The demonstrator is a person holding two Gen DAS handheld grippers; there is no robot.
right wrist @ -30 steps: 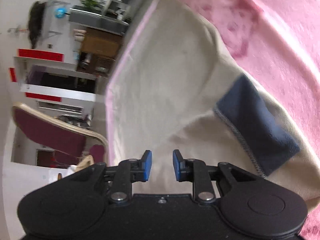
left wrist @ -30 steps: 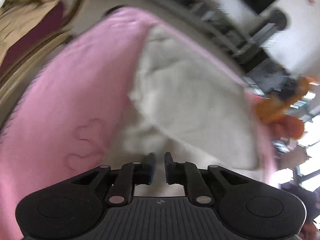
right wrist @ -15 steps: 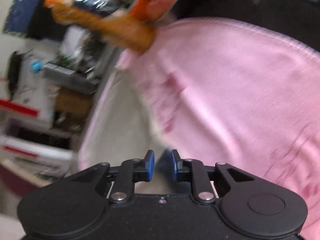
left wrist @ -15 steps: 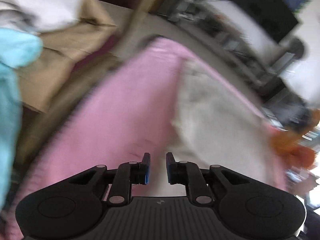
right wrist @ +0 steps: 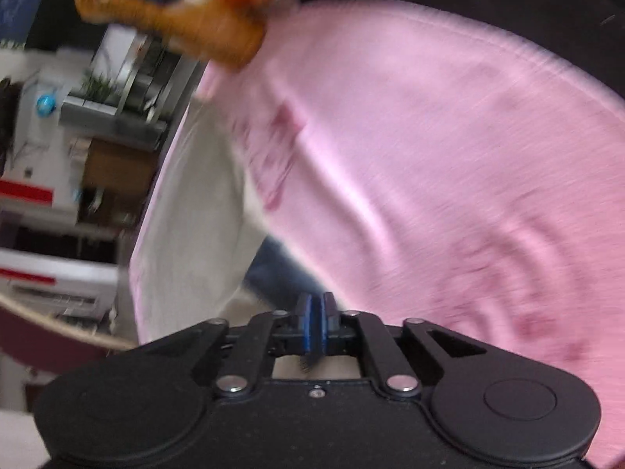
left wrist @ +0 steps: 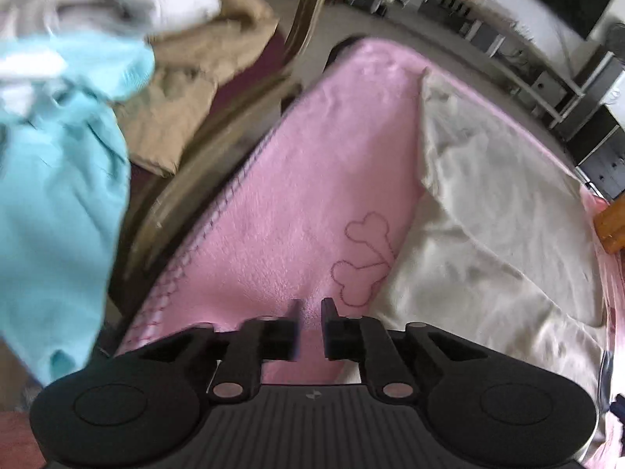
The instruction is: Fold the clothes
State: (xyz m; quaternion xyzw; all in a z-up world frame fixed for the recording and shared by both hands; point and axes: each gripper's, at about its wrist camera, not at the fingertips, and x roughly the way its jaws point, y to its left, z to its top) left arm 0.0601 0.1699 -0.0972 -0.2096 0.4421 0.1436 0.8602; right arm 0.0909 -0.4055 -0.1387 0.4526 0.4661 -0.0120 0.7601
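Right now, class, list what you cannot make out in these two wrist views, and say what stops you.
Left wrist: turquoise garment, blurred and cut by the left edge; its type is unclear.
Left wrist: cream garment, far side cut by the right edge.
Right wrist: navy patch, mostly hidden by the pink blanket.
Right wrist: orange object at top, smeared by motion.

Daylight is flooding both views, soft, no hard shadows. Motion blur is smearing the whole right wrist view and the clothes pile (left wrist: 70, 125) at the left view's top left. The pink blanket (left wrist: 312, 203) is staying fairly sharp mid-frame. Fisheye is bending edges; window glare is blowing out the left view's right edge.
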